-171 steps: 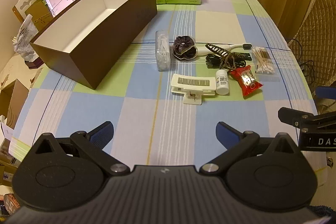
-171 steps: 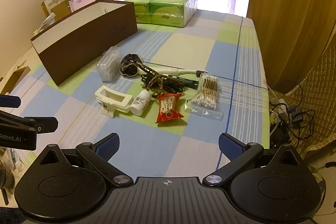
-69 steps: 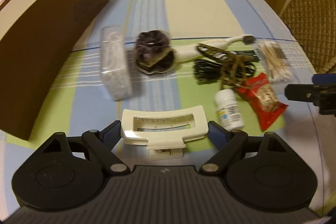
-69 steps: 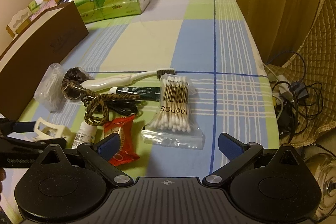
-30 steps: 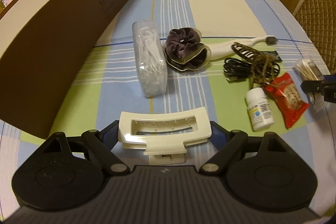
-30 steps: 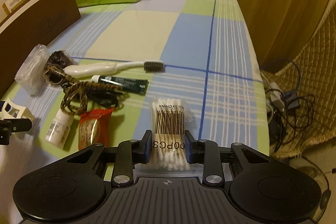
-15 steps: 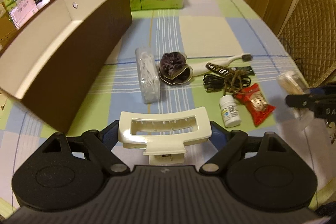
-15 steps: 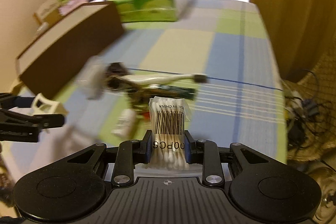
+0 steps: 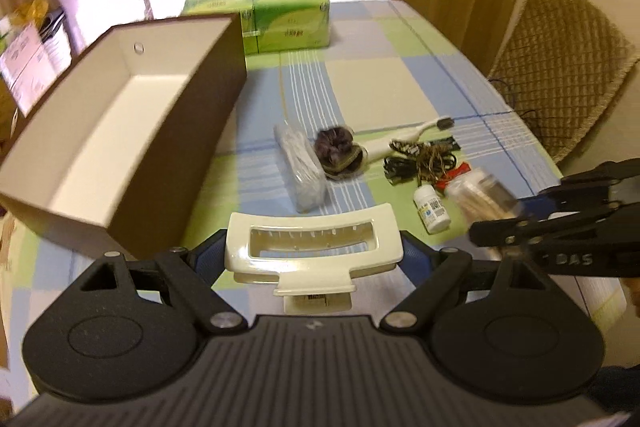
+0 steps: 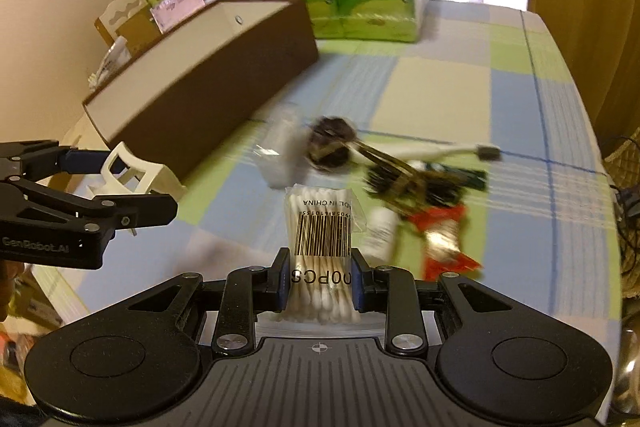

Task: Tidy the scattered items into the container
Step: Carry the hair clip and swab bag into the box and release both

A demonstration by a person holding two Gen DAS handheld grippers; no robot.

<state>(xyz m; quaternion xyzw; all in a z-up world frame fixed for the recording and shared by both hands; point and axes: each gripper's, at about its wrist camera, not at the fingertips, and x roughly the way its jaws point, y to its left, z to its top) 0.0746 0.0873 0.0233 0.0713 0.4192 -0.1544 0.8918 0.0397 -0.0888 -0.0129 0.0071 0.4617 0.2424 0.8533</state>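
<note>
Clip (image 9: pixel 313 254), cream plastic: clamped between the fingers of my left claw (image 9: pixel 313 259), lifted clear of the table (image 9: pixel 408 83), where 2.3 seconds ago it lay flat with the claw wide around it.

Swabs (image 10: pixel 320 227), cotton, in a clear bag with barcode: pinched in my right claw (image 10: pixel 320 281), narrow on the bag's lower half. The bag lay on the cloth 2.3 seconds ago, was gripped a second ago, and is now raised above the pile.

Container (image 9: pixel 120 131), brown outside, white inside: open top, nothing visible in it, standing to the left of the pile. In the left view its mouth is now well exposed, more so than half a second ago; I judge both claws are carrying toward it.

Remaining on the table, clustered just right of the container: clear packet (image 9: pixel 300 163), dark scrunchie (image 9: pixel 338 151), toothbrush (image 9: pixel 416 135), black cable (image 9: pixel 416 161) tangled with a patterned hair clip, white bottle (image 9: pixel 434 213), red snack packet (image 10: pixel 442 235).

Status, by my reckoning: two items in hand, none deposited yet; the next move is release over the container's open mouth.
</note>
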